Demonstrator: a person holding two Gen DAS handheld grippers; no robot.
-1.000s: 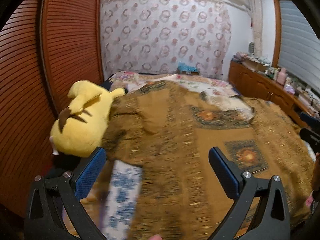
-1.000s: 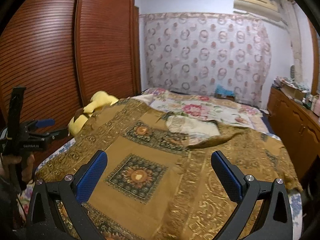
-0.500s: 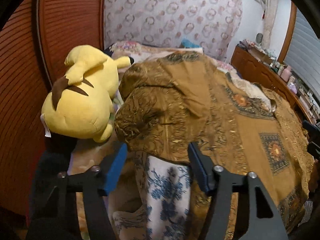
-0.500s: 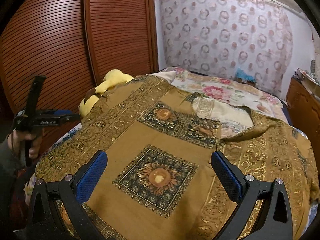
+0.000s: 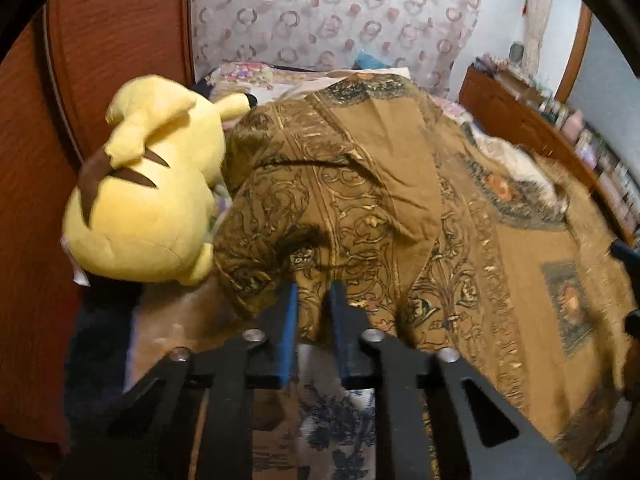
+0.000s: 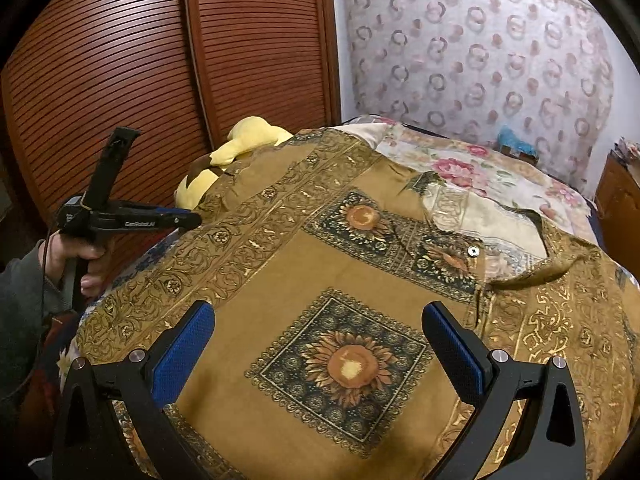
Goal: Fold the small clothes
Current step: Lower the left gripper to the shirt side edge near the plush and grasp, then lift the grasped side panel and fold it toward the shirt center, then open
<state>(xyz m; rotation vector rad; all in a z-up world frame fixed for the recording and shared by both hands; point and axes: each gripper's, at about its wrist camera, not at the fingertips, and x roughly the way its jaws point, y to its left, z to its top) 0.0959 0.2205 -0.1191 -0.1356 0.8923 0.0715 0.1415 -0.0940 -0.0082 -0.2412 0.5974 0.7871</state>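
A brown shirt [image 5: 380,184] printed with gold scrolls and sunflower squares [image 6: 348,364] lies spread across the bed, collar at the right in the right wrist view. My left gripper [image 5: 313,320] is at the shirt's near sleeve edge. Its jaws are closing, and the blue pads [image 5: 289,320] pinch a fold of the brown fabric between them. From the right wrist view the left gripper [image 6: 188,220] shows at the shirt's left edge, held by a hand [image 6: 76,256]. My right gripper [image 6: 320,344] hovers open over the shirt's front, with nothing between its pads.
A yellow plush toy [image 5: 148,200] lies against the shirt's left side, by the brown louvred wardrobe doors [image 6: 120,80]. A white sheet with blue flowers [image 5: 340,420] shows under the shirt's near edge. A pink floral bedspread [image 6: 480,168] covers the far end. A wooden dresser [image 5: 520,120] stands at the right.
The left gripper moved forward and down to the shirt's sleeve edge and went from wide open to pinching the fabric. The right gripper drifted closer over the shirt and stayed open.
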